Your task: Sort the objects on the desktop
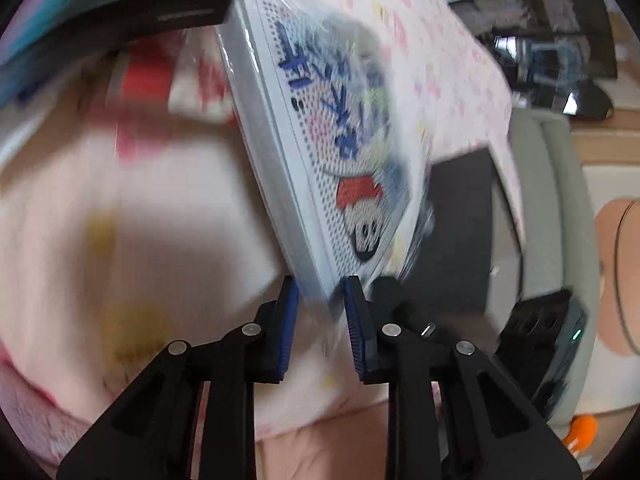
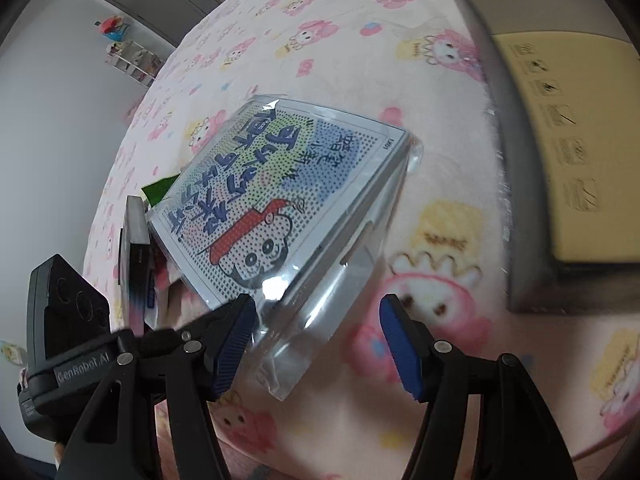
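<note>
You held the book [image 1: 332, 152] by its lower corner in the left gripper [image 1: 322, 326], jaws clamped on it, lifting it tilted above the blanket [image 2: 320, 20], probably to move it. Your right gripper [image 2: 318, 342] stood wide apart, gripping nothing, near the book's plastic sleeve [image 2: 320, 312].

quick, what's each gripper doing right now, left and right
Left gripper: closed on the lower corner of the plastic-wrapped comic book, holding it up tilted.
Right gripper: open, holding nothing, its fingers either side of the book's wrapper.

Glossy plastic-wrapped book [image 2: 276, 200] over fuzzy fleece blanket [image 2: 440, 184].
</note>
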`<state>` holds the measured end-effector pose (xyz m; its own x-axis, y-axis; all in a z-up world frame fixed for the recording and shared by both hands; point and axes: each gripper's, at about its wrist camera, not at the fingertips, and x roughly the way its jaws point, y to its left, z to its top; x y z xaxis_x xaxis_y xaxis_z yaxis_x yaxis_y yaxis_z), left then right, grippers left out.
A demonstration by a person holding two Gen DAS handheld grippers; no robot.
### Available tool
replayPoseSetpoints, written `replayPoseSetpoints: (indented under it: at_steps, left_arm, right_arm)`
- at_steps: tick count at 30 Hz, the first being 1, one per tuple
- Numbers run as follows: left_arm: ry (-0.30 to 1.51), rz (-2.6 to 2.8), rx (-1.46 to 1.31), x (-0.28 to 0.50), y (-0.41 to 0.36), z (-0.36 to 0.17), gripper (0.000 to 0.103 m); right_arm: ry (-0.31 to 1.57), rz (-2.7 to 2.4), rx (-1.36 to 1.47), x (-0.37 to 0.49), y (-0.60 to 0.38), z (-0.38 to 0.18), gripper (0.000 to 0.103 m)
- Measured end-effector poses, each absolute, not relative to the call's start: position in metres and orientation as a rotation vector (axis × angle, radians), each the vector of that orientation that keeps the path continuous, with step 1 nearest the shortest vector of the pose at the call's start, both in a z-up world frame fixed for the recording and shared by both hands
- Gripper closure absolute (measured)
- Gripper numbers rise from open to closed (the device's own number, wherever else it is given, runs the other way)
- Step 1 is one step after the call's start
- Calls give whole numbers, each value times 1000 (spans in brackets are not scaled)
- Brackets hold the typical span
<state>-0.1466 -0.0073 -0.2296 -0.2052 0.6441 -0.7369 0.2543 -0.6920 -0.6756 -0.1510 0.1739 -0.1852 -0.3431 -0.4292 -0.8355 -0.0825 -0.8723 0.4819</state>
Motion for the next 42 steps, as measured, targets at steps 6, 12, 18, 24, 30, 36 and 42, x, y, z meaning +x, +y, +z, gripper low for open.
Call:
replayPoseSetpoints:
  at_steps: [6,12,18,24,30,36,42]
  left_arm:
    - [-964,2061,-1744,-123,-6,-211,71]
    - [-765,2363,-1620,-156,-29,-150,71]
    - [-596,2575,-1566,-225,-35,-147,71]
    - [-528,2638,-1610,-238,-47,-176,72]
    - [-505,2670,-1610,-233,-55,-181,71]
    - [-586,2523,-1716,-213,-46,-185,72]
    - [-594,2399,-1796,-146,-21,-195,73]
  right_arm:
    - [-705,-2323,1685,-136,195,-193,42]
    - [-676,-2311,1669,-141,189,-195,42]
    - [-638,-2289,1670,-147,180,-203,42]
    - [-644,-2275,1645,-151,178,-205,42]
    - [-622,-2268,1648,-148,174,-202,42]
    - [-503,-2249,1664,-141,159,-204,42]
    - [-541,-2377,1641,-138,184,-191,40]
